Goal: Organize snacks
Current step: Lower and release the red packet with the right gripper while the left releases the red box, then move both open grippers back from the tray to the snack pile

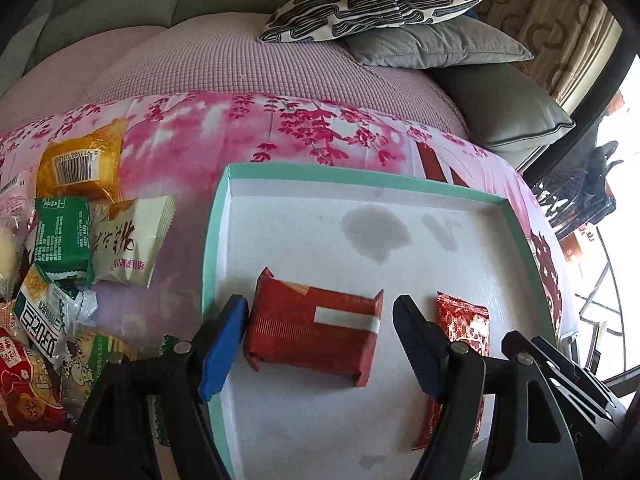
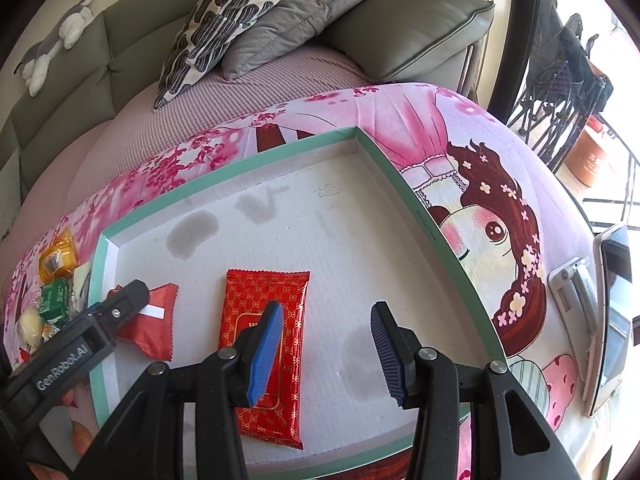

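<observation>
A shallow box with a teal rim [image 1: 216, 236] [image 2: 404, 176] lies on a pink printed cloth. Inside lie a red wrapped snack block [image 1: 316, 336] [image 2: 154, 330] and a flat red patterned packet [image 1: 464, 328] [image 2: 266, 316]. My left gripper [image 1: 320, 344] is open with its jaws on either side of the red block, which rests on the box floor. My right gripper [image 2: 326, 352] is open and empty, hovering over the box floor just right of the patterned packet. A pile of loose snacks [image 1: 68, 248] [image 2: 52, 292] lies left of the box.
The pile holds an orange packet [image 1: 80, 160], a green packet [image 1: 62, 236] and a cream packet [image 1: 128, 236]. Cushions [image 1: 380, 0] lie on the sofa behind. A phone on a stand [image 2: 608, 320] sits right of the box.
</observation>
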{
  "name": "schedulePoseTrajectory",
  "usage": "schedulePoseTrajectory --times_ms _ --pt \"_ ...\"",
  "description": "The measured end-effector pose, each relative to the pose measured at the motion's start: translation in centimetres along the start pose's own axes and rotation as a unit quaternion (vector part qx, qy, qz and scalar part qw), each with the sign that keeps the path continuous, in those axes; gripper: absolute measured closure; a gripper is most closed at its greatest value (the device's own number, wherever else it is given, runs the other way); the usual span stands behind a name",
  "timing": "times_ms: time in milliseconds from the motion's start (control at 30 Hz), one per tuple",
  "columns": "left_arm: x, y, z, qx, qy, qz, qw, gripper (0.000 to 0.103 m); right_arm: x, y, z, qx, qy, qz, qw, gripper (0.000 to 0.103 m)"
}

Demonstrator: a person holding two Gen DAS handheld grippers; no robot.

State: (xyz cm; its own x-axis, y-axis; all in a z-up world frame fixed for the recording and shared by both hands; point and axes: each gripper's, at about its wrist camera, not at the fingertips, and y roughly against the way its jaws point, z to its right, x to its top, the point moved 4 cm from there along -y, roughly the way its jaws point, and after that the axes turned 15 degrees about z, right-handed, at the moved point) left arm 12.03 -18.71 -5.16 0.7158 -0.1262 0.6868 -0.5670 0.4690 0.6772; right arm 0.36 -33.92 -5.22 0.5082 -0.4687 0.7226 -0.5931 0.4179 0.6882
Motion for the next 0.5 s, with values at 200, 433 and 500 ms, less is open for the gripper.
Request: schedulePoseTrajectory --times_ms 200,433,500 --pt "1.7 3.2 -0.2 0.014 -0.006 0.040 0.9991 0.009 -0.2 0.6 -0.4 0.003 0.016 0.000 1.000 0.026" --pt "1.7 7.2 -3.7 0.073 -0.009 0.055 0.9958 0.004 -0.8 1.1 -1.4 0.014 0.032 -0.001 0.999 0.002" --pt "1.3 8.1 -5.0 0.095 -0.007 0.056 0.9939 0.004 -1.0 1.3 -2.0 0.019 0.044 -0.001 0.999 0.000"
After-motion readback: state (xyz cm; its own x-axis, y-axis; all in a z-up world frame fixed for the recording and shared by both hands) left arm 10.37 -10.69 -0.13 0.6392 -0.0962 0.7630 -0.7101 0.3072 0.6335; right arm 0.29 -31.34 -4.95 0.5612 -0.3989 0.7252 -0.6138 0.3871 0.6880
